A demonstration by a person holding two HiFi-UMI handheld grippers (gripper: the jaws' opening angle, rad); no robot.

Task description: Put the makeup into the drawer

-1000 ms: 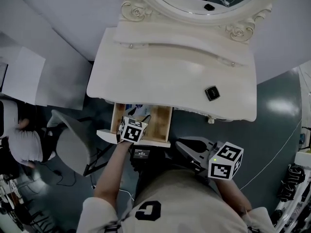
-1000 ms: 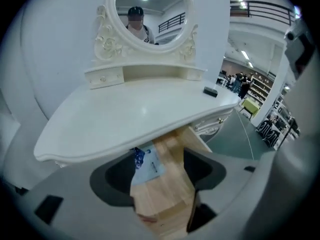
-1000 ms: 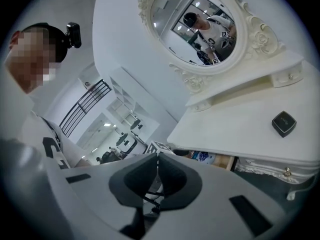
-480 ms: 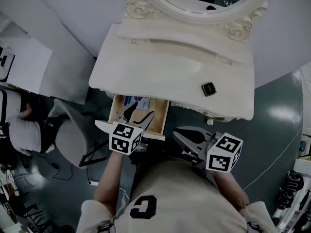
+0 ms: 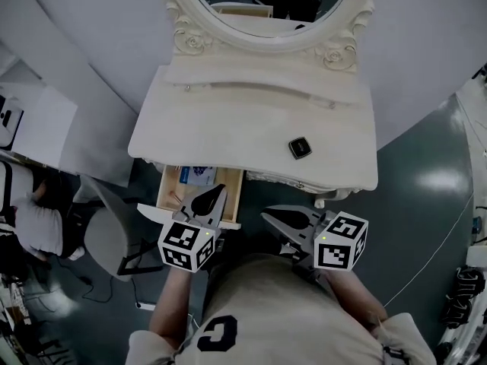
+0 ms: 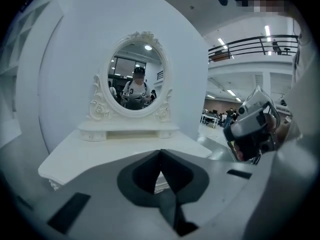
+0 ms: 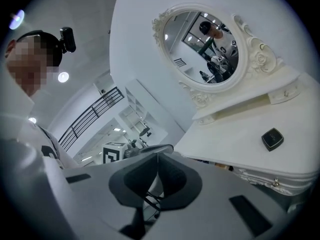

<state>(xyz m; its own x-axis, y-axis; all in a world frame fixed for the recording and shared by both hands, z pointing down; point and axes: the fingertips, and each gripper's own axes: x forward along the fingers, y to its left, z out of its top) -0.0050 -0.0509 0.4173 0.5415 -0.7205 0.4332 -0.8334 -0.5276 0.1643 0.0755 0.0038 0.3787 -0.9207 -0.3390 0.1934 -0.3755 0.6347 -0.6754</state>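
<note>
A small black makeup compact (image 5: 300, 147) (image 7: 272, 139) lies on the right part of the white vanity top (image 5: 228, 128). Below the top's left front, a wooden drawer (image 5: 173, 191) stands pulled out, with a blue and white packet (image 5: 198, 175) at its back. My left gripper (image 5: 215, 197) (image 6: 160, 153) hangs above the drawer's front, jaws shut and empty. My right gripper (image 5: 268, 217) (image 7: 157, 154) is level with it in front of the vanity's middle, shut and empty, well short of the compact.
An oval mirror (image 5: 270, 6) in a carved frame stands at the vanity's back on a low shelf (image 5: 259, 93). A grey chair (image 5: 106, 238) is left of the drawer. Someone sits at the far left edge (image 5: 30, 230). Dark floor lies to the right.
My left gripper has lifted out of the drawer and drawn back toward me, and its jaws have gone from wide open to shut. The right gripper has shifted slightly left.
</note>
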